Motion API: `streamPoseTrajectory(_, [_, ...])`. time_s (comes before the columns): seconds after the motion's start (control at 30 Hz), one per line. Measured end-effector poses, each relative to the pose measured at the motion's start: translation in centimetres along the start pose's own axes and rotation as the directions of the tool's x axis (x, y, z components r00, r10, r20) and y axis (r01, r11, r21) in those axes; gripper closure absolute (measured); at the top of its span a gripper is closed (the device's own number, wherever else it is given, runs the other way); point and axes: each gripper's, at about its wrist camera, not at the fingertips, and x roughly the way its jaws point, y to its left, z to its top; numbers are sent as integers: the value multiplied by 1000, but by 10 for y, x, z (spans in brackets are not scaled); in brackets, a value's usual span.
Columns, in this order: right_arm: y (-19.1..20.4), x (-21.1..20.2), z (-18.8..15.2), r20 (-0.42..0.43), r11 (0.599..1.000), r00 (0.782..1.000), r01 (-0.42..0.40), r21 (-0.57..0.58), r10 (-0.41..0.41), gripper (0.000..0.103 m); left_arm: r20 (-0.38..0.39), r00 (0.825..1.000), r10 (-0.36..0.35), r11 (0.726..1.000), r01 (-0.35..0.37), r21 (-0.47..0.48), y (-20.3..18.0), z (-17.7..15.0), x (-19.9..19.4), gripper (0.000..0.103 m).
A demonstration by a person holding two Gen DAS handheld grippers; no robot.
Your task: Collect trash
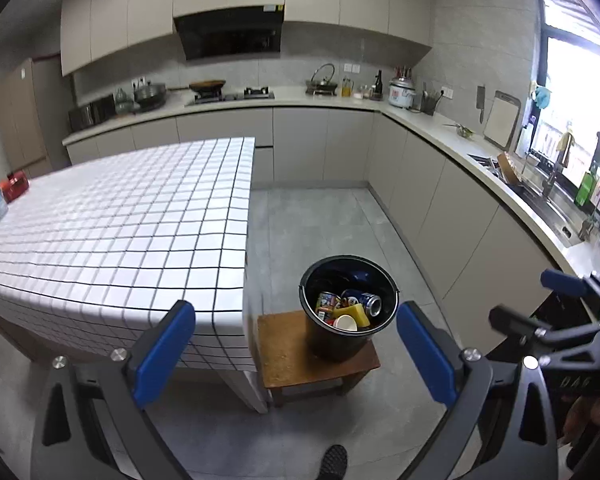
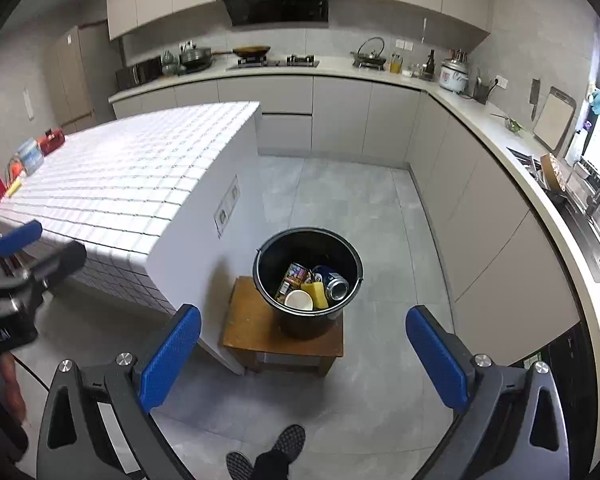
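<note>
Both grippers empty, blue pads spread wide: left gripper [image 1: 296, 344] and right gripper [image 2: 303, 354] held in the air over grey floor, neither touching anything. Black bucket [image 2: 296, 322] stands on a small wooden stool [image 2: 252, 330] just beside the end of the white tiled island [image 1: 112, 232]. Inside the bucket: blue can [image 2: 334, 283], yellow sponge [image 2: 318, 292], white cup [image 2: 299, 300], printed wrapper [image 2: 294, 276].

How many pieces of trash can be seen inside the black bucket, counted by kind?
In the black bucket on the wooden stool:
Blue can: 1
Printed can: 1
Yellow sponge: 1
White cup: 1
Total visible: 4; anything lying underneath is hidden.
</note>
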Motion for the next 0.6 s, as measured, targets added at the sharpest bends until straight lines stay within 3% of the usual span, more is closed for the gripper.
streamPoseTrajectory(0.27, [1, -28, -5, 50, 1000, 999, 5, 9, -5, 0, 49, 999, -9, 1000, 9, -9, -3, 4, -12, 1])
streamPoseTrajectory(0.6, [0, -31, -4, 60, 1000, 998, 5, 13, -6, 0, 60, 998, -14, 1000, 14, 1, -11, 1, -17, 1])
